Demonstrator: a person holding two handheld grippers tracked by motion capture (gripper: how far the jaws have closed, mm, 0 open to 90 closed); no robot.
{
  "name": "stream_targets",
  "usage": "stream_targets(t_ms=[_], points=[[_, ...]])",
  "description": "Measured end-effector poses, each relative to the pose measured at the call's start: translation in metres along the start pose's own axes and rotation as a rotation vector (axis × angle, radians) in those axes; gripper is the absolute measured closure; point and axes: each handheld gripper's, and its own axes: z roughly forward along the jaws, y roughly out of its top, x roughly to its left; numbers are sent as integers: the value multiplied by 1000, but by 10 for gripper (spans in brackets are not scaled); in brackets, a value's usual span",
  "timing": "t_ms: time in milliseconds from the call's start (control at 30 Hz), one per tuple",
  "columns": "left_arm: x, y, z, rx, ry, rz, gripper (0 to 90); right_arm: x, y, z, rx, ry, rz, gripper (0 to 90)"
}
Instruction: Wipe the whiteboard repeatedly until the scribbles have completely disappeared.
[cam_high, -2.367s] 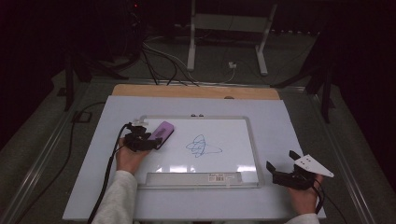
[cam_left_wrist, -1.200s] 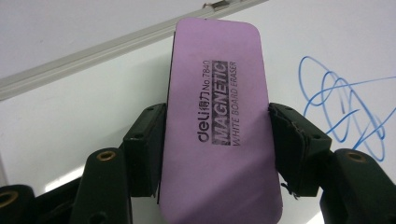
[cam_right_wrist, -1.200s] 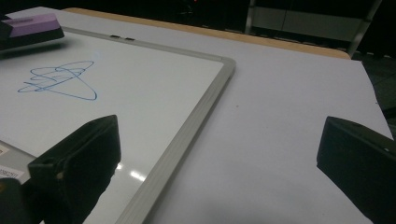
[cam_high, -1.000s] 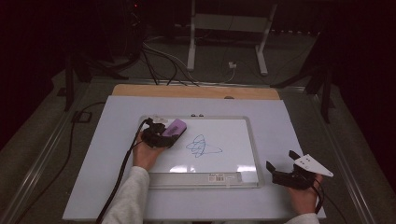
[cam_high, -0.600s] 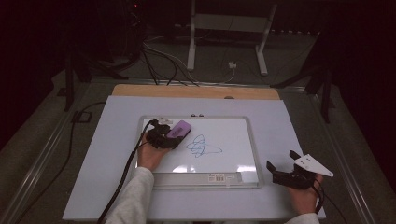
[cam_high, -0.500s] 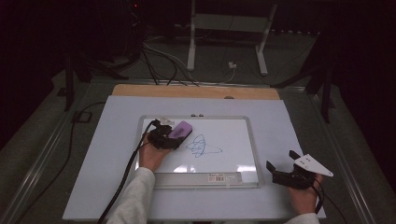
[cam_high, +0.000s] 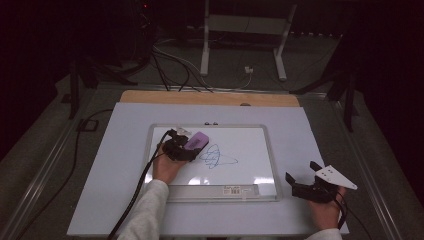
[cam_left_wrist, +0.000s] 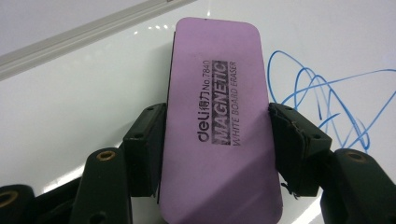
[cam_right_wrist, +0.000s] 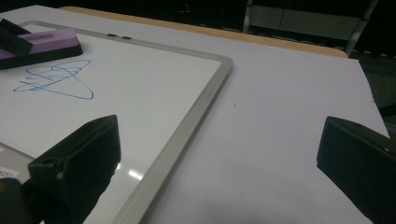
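Note:
A framed whiteboard (cam_high: 260, 145) lies on the white table sheet, with a blue scribble (cam_high: 216, 156) near its middle. My left gripper (cam_high: 186, 148) is shut on a purple magnetic whiteboard eraser (cam_high: 197, 140), which rests on the board just left of the scribble. In the left gripper view both black jaws clamp the eraser (cam_left_wrist: 217, 121) by its long sides, and the scribble (cam_left_wrist: 322, 100) lies to its right. My right gripper (cam_high: 302, 184) is open off the board's lower right corner with nothing between its jaws. The right gripper view shows the board's frame (cam_right_wrist: 196, 105) and the scribble (cam_right_wrist: 56, 81).
A wooden strip (cam_high: 210, 98) runs along the table's far edge. Cables (cam_high: 175, 65) and a metal stand (cam_high: 240, 45) sit on the floor beyond. A barcode label (cam_high: 235, 189) is on the board's near frame. White sheet (cam_right_wrist: 280, 130) lies bare right of the board.
My left gripper has carried the eraser rightward across the board, from its left edge to just beside the scribble. The right gripper has stayed put.

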Motion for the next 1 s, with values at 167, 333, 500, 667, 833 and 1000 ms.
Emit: stream_targets(t_ms=[167, 333, 500, 667, 833, 1000], points=[[-5, 0, -1, 14, -6, 11, 417, 0, 0, 0, 0, 0, 2, 0], [-24, -2, -1, 21, -46, 68, 417, 1, 0, 1, 0, 2, -5, 0], [-40, -4, -2, 40, -72, 136, 417, 1, 0, 0, 1, 1, -1, 0], [-34, 0, -2, 53, -25, 127, 418, 1, 0, 0, -2, 1, 0, 0], [-13, 5, -2, 61, 62, 49, 418, 0, 0, -1, -2, -3, 2, 0], [-8, 7, -2, 67, 92, 12, 418, 1, 0, 0, 0, 0, 1, 0]])
